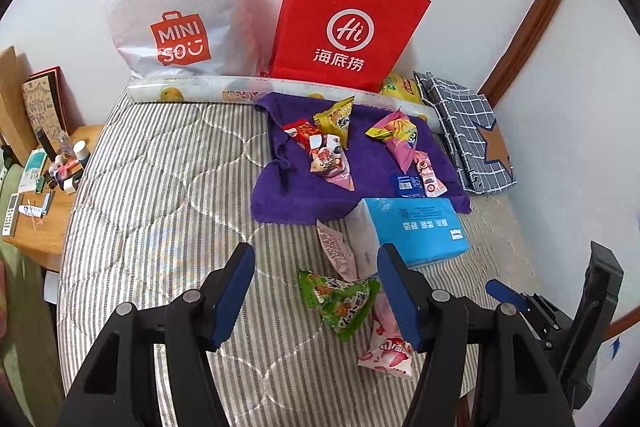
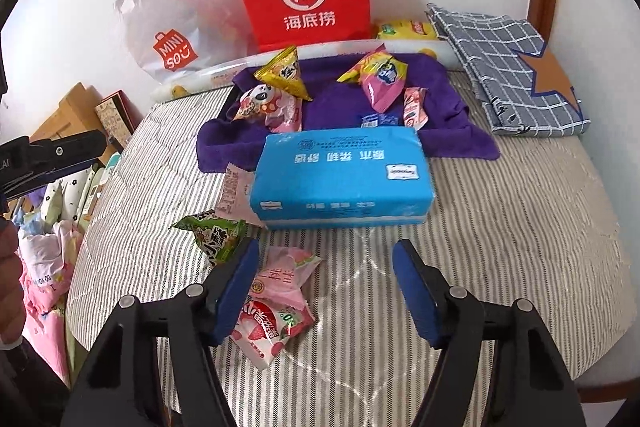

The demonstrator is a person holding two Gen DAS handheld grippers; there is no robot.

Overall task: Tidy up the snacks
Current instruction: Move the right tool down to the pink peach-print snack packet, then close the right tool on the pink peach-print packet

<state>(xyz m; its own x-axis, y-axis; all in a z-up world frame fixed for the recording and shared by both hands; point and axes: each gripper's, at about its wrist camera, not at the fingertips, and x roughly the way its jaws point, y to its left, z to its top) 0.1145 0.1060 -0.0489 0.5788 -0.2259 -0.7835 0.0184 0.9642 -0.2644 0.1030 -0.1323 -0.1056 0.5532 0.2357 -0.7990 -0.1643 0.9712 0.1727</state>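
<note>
Right wrist view: both grippers hover open and empty over loose snacks on the striped mattress (image 2: pixel 500 227).

The right gripper (image 2: pixel 324 287) straddles the pink strawberry packet (image 2: pixel 272 323) without pressing it; the left gripper (image 1: pixel 316 291) frames the green packet (image 1: pixel 340 301). Risk: the two overlap, so closing may drag both or snag bedding. Count: three packets near the blue tissue pack (image 2: pixel 340 179), about seven on the purple towel (image 2: pixel 460 131), two bags behind.
</note>
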